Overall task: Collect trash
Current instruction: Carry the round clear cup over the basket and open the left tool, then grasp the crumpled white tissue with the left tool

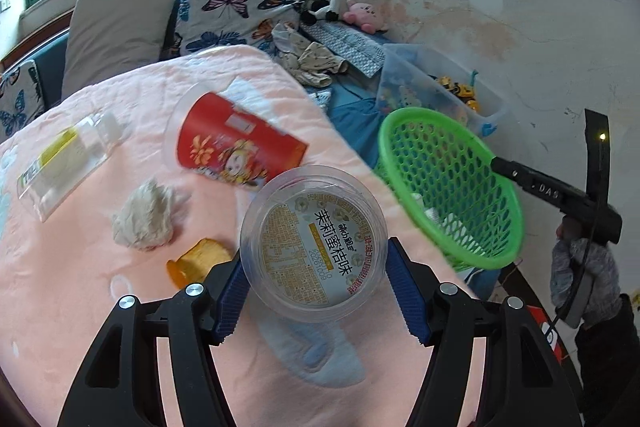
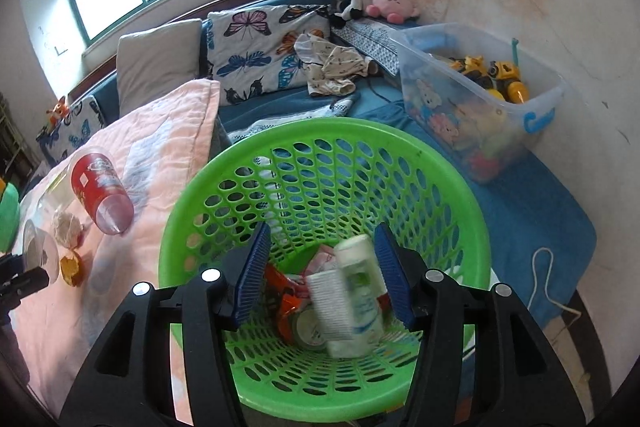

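My left gripper (image 1: pixel 316 291) grasps a clear cup (image 1: pixel 314 243) above the pink blanket (image 1: pixel 60 299). My right gripper (image 2: pixel 320 275) stands released over the green basket (image 2: pixel 200 259), a white bottle (image 2: pixel 358 291) dropping inside.

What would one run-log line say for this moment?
left gripper: shut on clear cup | right gripper: open above green basket, white bottle dropping in | bed: red cup, tissue wad

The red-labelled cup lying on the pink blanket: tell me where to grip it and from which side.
Grip the red-labelled cup across its mid-body, coming from above with the fingers straddling its width. It lies on its side on the pink blanket, so the round wall is exposed on both sides.
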The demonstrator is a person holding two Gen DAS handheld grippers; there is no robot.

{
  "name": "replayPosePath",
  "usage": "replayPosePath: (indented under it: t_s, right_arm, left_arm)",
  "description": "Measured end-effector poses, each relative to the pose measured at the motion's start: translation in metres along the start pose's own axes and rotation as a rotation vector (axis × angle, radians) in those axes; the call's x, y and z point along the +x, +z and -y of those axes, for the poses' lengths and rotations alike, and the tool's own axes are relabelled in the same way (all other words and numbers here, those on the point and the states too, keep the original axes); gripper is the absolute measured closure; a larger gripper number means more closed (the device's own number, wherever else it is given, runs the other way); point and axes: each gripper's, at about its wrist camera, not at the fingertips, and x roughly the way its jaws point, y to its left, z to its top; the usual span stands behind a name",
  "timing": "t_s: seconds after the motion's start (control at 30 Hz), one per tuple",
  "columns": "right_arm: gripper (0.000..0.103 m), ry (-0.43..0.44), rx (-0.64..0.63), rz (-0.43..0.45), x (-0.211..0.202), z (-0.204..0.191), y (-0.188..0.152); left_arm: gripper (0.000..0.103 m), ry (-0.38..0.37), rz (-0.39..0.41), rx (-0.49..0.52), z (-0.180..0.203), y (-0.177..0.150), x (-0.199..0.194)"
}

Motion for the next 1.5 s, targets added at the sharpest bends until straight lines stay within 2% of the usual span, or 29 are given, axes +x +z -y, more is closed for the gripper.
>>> replayPosePath:
  t_s: [0.13,0.47,0.83,0.97,1.07,1.23,1.5]
  right_arm:
    - [0.047,0.012,0.004,0.025,-0.016,0.004,-0.003]
    - [0.034,0.004,0.017,0.099,-0.056,0.019,-0.016]
    - [0.032,0.014,0.061,0.096,-0.066,0.036,-0.035]
    - [0.031,0.019,0.070,0.098,-0.068,0.036,-0.039]
    - [0.031,0.022,0.070,0.098,-0.071,0.035,-0.042]
    - [0.031,0.035,0.061,0.105,-0.077,0.027,-0.045]
    - [0.028,0.072,0.023,0.110,-0.081,0.004,-0.043]
  left_arm:
    - [0.040,-0.042,0.004,0.036,0.022,0.014,0.007]
    - [0.040,-0.119,-0.030,0.088,0.075,0.041,0.041]
    - [0.040,-0.174,-0.068,0.108,0.113,0.048,0.067]
    - [0.029,-0.186,-0.070,0.103,0.117,0.049,0.071]
    - [0.025,-0.210,-0.065,0.098,0.115,0.048,0.070]
    - [0.025,-0.189,-0.040,0.109,0.109,0.042,0.056]
    - [0.025,-0.075,0.006,0.096,0.069,0.026,0.024]
